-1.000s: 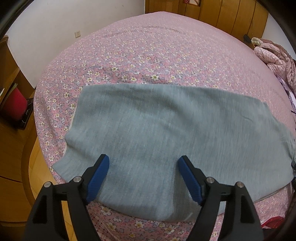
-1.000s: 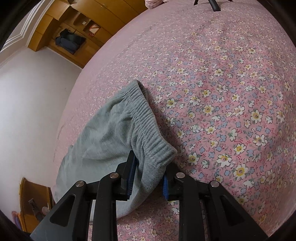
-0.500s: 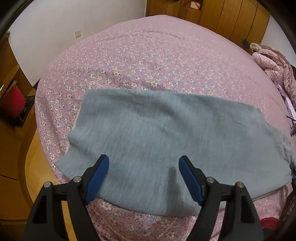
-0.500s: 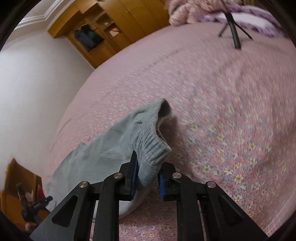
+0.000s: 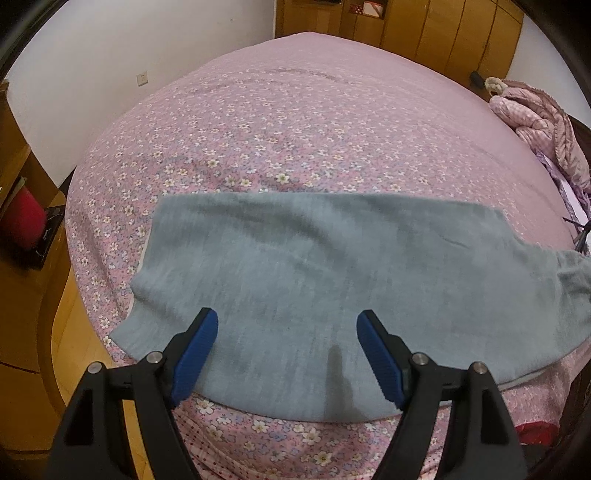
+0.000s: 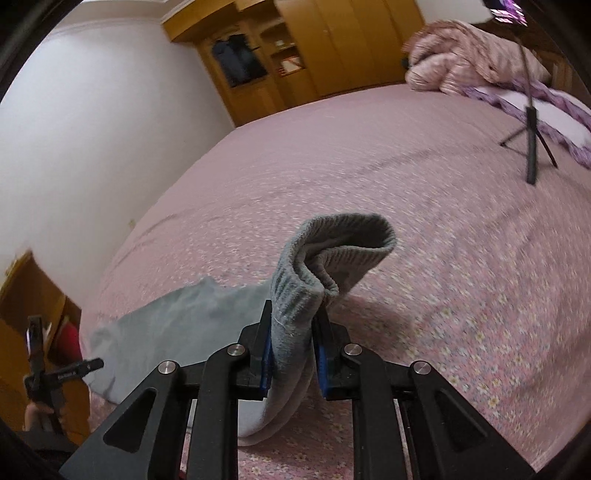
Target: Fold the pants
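Grey knit pants [image 5: 314, 258] lie spread flat across the near part of a bed with a pink flowered sheet [image 5: 314, 129]. My left gripper [image 5: 286, 321] hovers open just above their near edge, with nothing between its blue pads. In the right wrist view my right gripper [image 6: 294, 314] is shut on the ribbed waistband [image 6: 343, 236], which is lifted off the sheet and curls over above the jaws. The rest of the pants [image 6: 177, 317] trails down to the left on the bed.
A pink quilt [image 5: 535, 122] is heaped at the bed's far right, and a black tripod [image 6: 530, 147] stands on the bed near it. Wooden wardrobes [image 5: 424, 33] line the far wall. A red object [image 5: 22, 218] sits left of the bed, beside the wooden floor.
My right gripper rose and rolled, lifting the waistband off the sheet. The left gripper stayed open over the pants and barely moved.
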Tool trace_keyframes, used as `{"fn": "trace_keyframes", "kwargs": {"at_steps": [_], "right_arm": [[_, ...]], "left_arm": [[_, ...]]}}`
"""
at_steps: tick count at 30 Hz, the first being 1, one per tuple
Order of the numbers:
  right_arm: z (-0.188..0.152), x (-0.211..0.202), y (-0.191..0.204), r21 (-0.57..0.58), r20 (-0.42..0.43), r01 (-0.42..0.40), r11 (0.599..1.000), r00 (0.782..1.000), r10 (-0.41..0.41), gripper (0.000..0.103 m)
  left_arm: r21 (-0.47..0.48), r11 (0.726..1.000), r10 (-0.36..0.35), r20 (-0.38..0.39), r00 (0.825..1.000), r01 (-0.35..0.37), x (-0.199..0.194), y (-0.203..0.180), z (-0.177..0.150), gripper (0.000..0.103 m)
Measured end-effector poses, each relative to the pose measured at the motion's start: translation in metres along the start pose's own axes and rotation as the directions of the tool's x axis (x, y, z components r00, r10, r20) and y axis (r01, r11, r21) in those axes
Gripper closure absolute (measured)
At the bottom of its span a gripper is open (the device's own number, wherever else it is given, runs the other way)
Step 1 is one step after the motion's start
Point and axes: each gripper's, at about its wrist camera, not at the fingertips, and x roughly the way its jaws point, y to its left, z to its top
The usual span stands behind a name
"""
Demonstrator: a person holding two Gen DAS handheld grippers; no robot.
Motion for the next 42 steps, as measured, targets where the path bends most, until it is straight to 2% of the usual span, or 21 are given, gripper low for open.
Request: {"fn": "trace_keyframes", "kwargs": {"at_steps": [12,14,20,24,26,27,28,29,32,36,42], "right_arm": [[0.013,0.013,0.062,-0.150,-0.038,-0.090,0.985,0.996,0.085,0.084],[0.016,0.015,0.076,-0.180,-0.043,-0.124,0.976,0.992,0.118,0.089],[0.018,0.019,0.114,-0.299,-0.046,-0.136,0.945,0.991,0.128,0.091],[0.016,0.019,0.104,-0.283,-0.052,-0.086,0.955,0.996,0.074,0.089],[0.014,0.022,0.089,-0.252,-0.076,-0.049,0.967,0.997,0.031,0.081],[0.012,0.023,0.084,-0.240,-0.086,-0.033,0.970,0.996,0.012,0.071],[0.010,0.025,0.077,-0.226,-0.095,-0.012,0.974,0.995,-0.009,0.065],[0.009,0.027,0.072,-0.214,-0.103,0.005,0.977,0.994,-0.028,0.065],[0.003,0.040,0.062,-0.189,-0.153,0.050,0.981,0.985,-0.080,0.063],[-0.003,0.061,0.068,-0.207,-0.213,0.073,0.976,0.970,-0.118,0.050],[-0.013,0.095,0.089,-0.277,-0.264,0.124,0.953,0.944,-0.199,0.046]], "left_arm": [[0.024,0.999,-0.028,0.010,1.000,0.027,-0.014,-0.009,0.001,0.022],[0.026,0.999,-0.029,0.014,0.999,0.029,-0.016,-0.009,0.002,0.022],[0.012,0.999,-0.030,0.006,1.000,0.030,-0.015,-0.004,0.002,0.022],[0.013,0.999,-0.031,0.010,0.999,0.031,-0.016,-0.004,0.001,0.022],[0.013,0.999,-0.029,0.014,0.999,0.029,-0.017,-0.003,0.002,0.022],[0.012,0.999,-0.032,0.015,0.999,0.032,-0.017,-0.003,0.002,0.022],[0.011,0.999,-0.034,0.015,0.999,0.034,-0.016,-0.003,0.003,0.022],[0.008,0.999,-0.034,0.012,0.999,0.034,-0.014,-0.002,0.003,0.022],[-0.002,0.999,-0.038,-0.002,0.999,0.038,-0.008,-0.001,0.003,0.022],[0.003,0.999,-0.042,-0.025,0.999,0.042,0.000,-0.004,0.000,0.022],[0.003,0.999,-0.038,-0.043,0.998,0.038,0.008,-0.005,-0.002,0.022]]}}
